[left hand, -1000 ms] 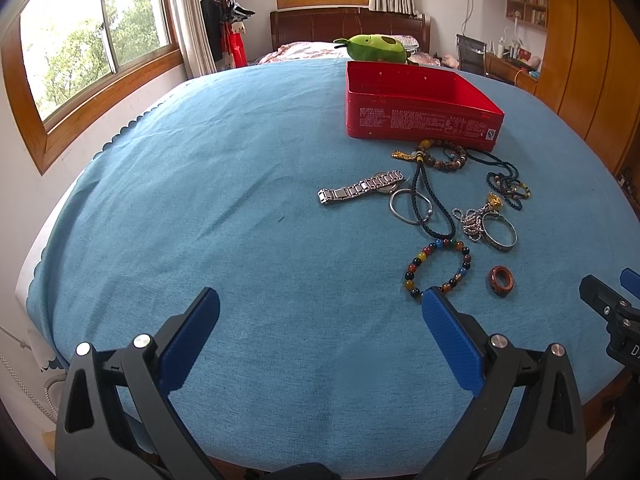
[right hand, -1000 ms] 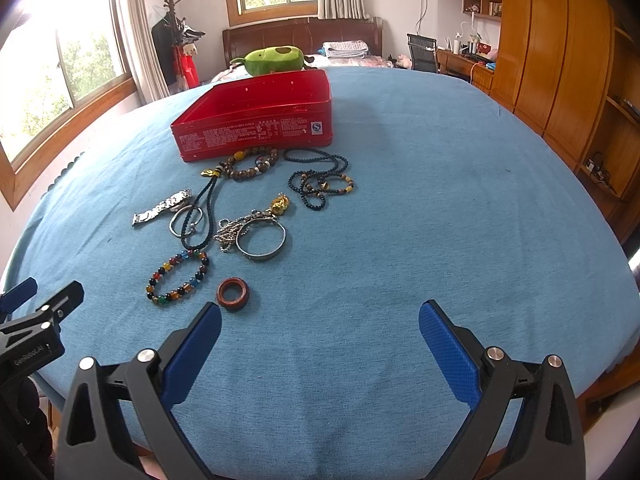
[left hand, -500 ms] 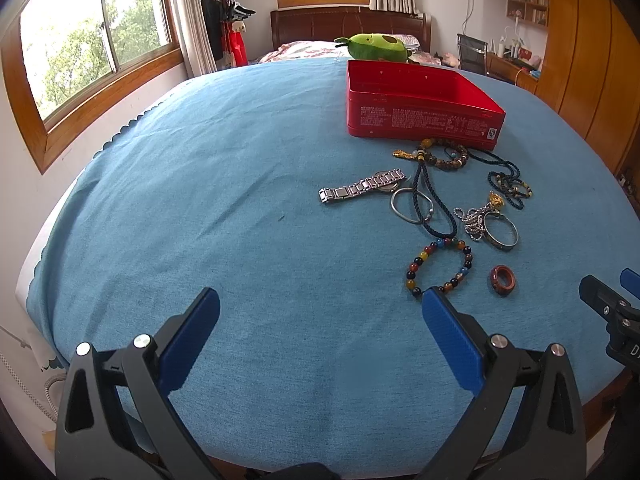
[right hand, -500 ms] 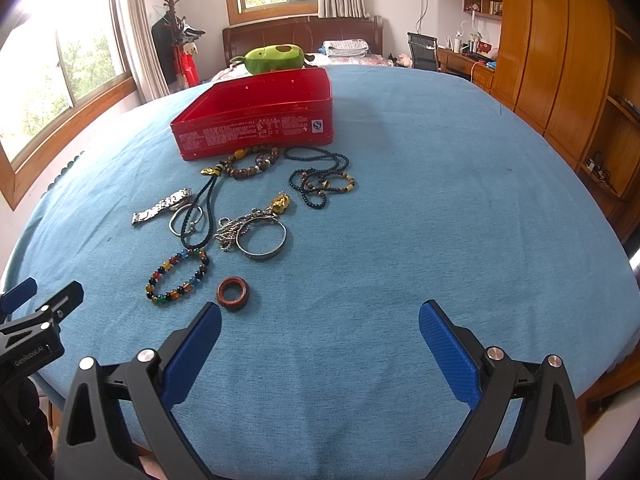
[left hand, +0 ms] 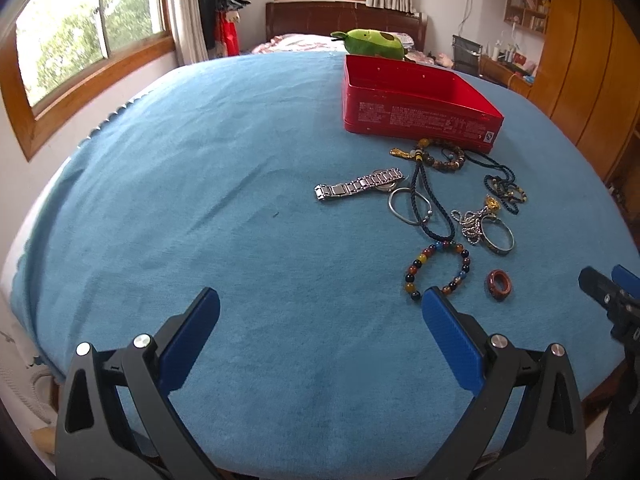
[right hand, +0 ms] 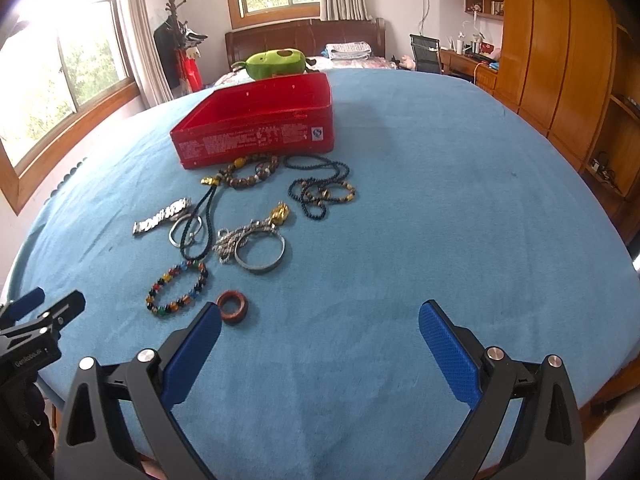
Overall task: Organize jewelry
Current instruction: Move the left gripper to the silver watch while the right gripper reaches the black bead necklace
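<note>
From the left wrist, the left gripper [left hand: 320,308] is spread wide and holds nothing above the blue worktop [left hand: 200,200]; a bead bracelet [left hand: 438,270] lies just past its right finger.

From the right wrist, the right gripper [right hand: 320,320] also gapes wide, a brown ring [right hand: 232,307] beside its left finger, the red box [right hand: 260,136] beyond.

Blue cloth [left hand: 200,208] covering the bench; red box [left hand: 416,116] with small white print on its side; multicoloured bead bracelet [right hand: 178,290]; reddish-brown ring [right hand: 232,307]; silver watch [left hand: 358,189]; silver bangle [right hand: 260,254]; green plush toy [right hand: 276,64]; blue-padded black jaws.
</note>
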Action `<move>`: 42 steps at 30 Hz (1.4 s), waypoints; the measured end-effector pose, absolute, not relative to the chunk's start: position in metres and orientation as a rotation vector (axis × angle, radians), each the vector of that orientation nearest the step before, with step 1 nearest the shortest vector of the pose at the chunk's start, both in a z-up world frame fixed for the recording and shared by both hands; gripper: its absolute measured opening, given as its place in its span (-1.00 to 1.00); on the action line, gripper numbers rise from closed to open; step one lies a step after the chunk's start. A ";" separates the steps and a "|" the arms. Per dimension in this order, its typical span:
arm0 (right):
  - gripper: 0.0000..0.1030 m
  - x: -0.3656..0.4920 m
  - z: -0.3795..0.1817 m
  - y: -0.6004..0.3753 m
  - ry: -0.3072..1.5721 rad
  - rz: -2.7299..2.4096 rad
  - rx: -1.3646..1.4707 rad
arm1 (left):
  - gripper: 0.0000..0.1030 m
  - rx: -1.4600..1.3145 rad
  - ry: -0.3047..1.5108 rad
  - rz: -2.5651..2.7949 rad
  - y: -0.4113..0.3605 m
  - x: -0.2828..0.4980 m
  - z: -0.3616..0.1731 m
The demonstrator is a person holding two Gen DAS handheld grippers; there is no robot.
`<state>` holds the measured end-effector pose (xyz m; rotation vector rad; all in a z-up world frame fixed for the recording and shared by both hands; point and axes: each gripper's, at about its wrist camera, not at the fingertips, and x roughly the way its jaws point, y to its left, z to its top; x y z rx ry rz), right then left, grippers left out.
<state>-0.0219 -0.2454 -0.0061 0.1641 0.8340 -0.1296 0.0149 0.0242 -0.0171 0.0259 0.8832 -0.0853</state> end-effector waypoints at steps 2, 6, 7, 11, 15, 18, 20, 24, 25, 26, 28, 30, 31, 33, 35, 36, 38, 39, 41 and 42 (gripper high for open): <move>0.93 -0.014 -0.006 -0.253 0.840 -0.103 0.179 | 0.94 0.022 0.890 -0.069 0.027 0.024 -0.017; 0.93 0.010 -0.010 -0.266 0.891 -0.016 0.222 | 0.94 -0.001 0.915 -0.083 0.034 0.044 -0.018; 0.93 0.017 -0.011 -0.269 0.903 0.006 0.226 | 0.94 0.001 0.917 -0.093 0.034 0.050 -0.016; 0.93 0.040 -0.010 -0.282 0.912 0.050 0.291 | 0.94 0.030 0.919 -0.122 0.028 0.076 -0.011; 0.85 0.068 -0.008 -0.297 0.934 0.050 0.313 | 0.92 0.065 0.956 -0.184 0.015 0.111 -0.012; 0.63 0.093 -0.013 -0.309 0.978 0.031 0.328 | 0.55 0.074 1.002 -0.219 0.008 0.135 -0.019; 0.51 0.107 -0.017 -0.317 1.013 0.031 0.353 | 0.32 0.071 1.044 -0.232 0.004 0.152 -0.026; 0.44 0.131 -0.027 -0.319 1.078 0.066 0.355 | 0.32 0.097 1.083 -0.292 -0.008 0.173 -0.036; 0.44 0.138 -0.031 -0.317 1.105 0.083 0.355 | 0.32 0.116 1.088 -0.308 -0.012 0.177 -0.039; 0.44 0.142 -0.034 -0.316 1.124 0.092 0.359 | 0.32 0.133 1.098 -0.332 -0.015 0.181 -0.041; 0.44 0.152 -0.042 -0.317 1.165 0.096 0.372 | 0.32 0.150 1.118 -0.360 -0.018 0.187 -0.046; 0.44 0.160 -0.047 -0.316 1.186 0.088 0.370 | 0.32 0.179 1.122 -0.366 -0.022 0.191 -0.049; 0.44 0.165 -0.048 -0.315 1.193 0.086 0.365 | 0.32 0.193 1.120 -0.368 -0.024 0.194 -0.050; 0.44 0.173 -0.052 -0.312 1.213 0.089 0.354 | 0.34 0.217 1.122 -0.378 -0.030 0.198 -0.053; 0.47 0.178 -0.053 -0.307 1.225 0.091 0.329 | 0.41 0.240 1.124 -0.387 -0.035 0.201 -0.056; 0.48 0.180 -0.052 -0.304 1.229 0.094 0.312 | 0.44 0.246 1.123 -0.393 -0.037 0.202 -0.057; 0.48 0.185 -0.053 -0.300 1.237 0.091 0.291 | 0.48 0.254 1.121 -0.406 -0.041 0.206 -0.060; 0.48 0.187 -0.053 -0.298 1.240 0.087 0.279 | 0.48 0.257 1.119 -0.412 -0.043 0.208 -0.060; 0.48 0.189 -0.053 -0.294 1.242 0.083 0.241 | 0.48 0.259 1.117 -0.426 -0.044 0.210 -0.061; 0.48 0.190 -0.053 -0.291 1.243 0.082 0.221 | 0.48 0.256 1.118 -0.434 -0.044 0.210 -0.062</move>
